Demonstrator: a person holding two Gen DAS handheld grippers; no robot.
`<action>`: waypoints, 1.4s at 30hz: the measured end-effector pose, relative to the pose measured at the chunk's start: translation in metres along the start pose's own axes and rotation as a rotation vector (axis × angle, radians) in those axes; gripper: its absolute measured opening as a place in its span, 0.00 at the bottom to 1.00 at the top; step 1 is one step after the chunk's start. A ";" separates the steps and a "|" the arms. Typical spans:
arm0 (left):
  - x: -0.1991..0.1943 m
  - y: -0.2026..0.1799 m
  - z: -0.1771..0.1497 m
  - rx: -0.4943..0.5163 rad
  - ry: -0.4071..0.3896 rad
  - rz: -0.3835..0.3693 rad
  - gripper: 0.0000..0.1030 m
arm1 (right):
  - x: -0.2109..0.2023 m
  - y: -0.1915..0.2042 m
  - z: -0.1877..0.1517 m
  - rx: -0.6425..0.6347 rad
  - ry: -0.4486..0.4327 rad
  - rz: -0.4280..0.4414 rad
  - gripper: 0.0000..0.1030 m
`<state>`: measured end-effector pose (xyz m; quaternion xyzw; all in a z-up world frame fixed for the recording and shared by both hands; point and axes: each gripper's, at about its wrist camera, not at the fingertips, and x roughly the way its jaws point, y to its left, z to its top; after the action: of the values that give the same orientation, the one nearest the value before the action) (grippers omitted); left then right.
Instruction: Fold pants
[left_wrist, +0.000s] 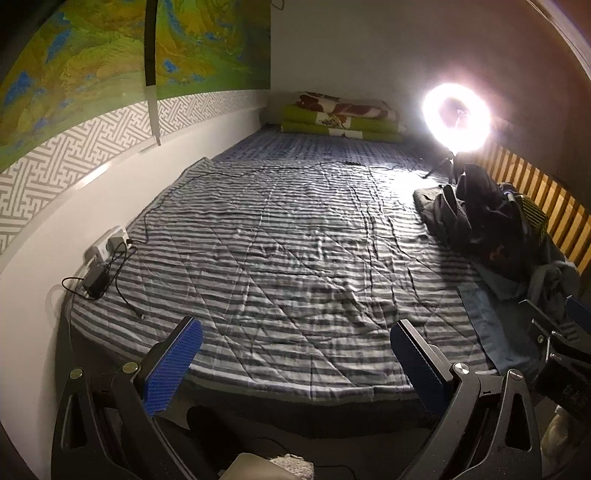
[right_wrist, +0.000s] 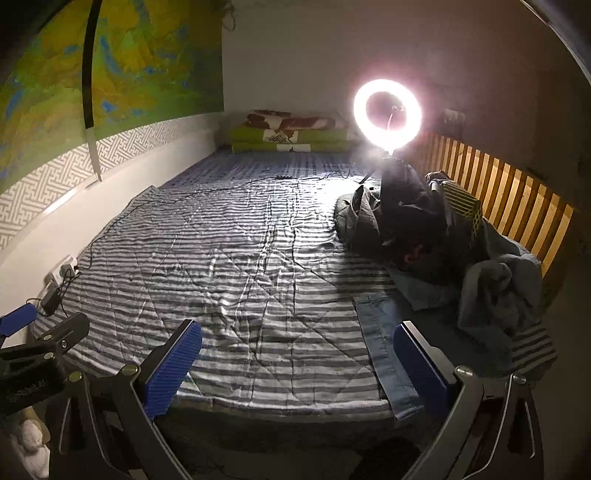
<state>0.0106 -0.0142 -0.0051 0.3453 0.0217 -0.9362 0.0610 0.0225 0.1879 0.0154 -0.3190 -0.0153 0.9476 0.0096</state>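
Bed (right_wrist: 236, 266), striped quilt, fills both views; centre area bare and wrinkled

Clothes heap (right_wrist: 424, 229) lies along the bed's right edge, about 2 o'clock from the right tongs, against the slatted wooden rail (right_wrist: 517, 192). Dark garments piled, a grey-blue one slumped at the near end

Pants (right_wrist: 384, 332): a blue denim leg runs flat out of the heap toward the near bed edge, at 1 o'clock from the right tongs, its end at the mattress rim. The rest is buried under the heap; waistband not visible

Ring light (right_wrist: 387, 112) at 12–1 o'clock, strong glare, far corner washed out

Right tongs (right_wrist: 297, 354): blue pads apart, nothing between them, held above the near bed edge, just left of the denim leg
Left tongs (left_wrist: 295, 354): pads apart, empty, above the near edge at bed centre

Step in hand (judgement): fetch the pants out of the heap. Advice: take the denim leg close to its end with the right tongs, pinch through both fabric layers, drag at low height toward 9 o'clock onto the bare quilt so the heap does not follow; the left tongs then take the waist once exposed. Risk: neighbouring garments snag

Writing: dark print on the folded green bedding (right_wrist: 288, 134) at 12 o'clock, unreadable. No brand legible
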 end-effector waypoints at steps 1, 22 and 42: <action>0.001 0.000 0.000 0.001 0.001 0.000 1.00 | 0.000 -0.001 0.001 0.002 -0.003 0.001 0.99; 0.005 -0.004 -0.005 0.024 0.017 -0.022 1.00 | 0.005 -0.002 0.003 0.018 0.004 -0.005 0.99; -0.005 0.001 -0.006 0.018 0.001 -0.013 1.00 | 0.000 0.007 -0.001 -0.006 -0.003 0.004 0.99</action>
<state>0.0184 -0.0138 -0.0070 0.3462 0.0155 -0.9366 0.0515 0.0232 0.1808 0.0149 -0.3176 -0.0177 0.9480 0.0069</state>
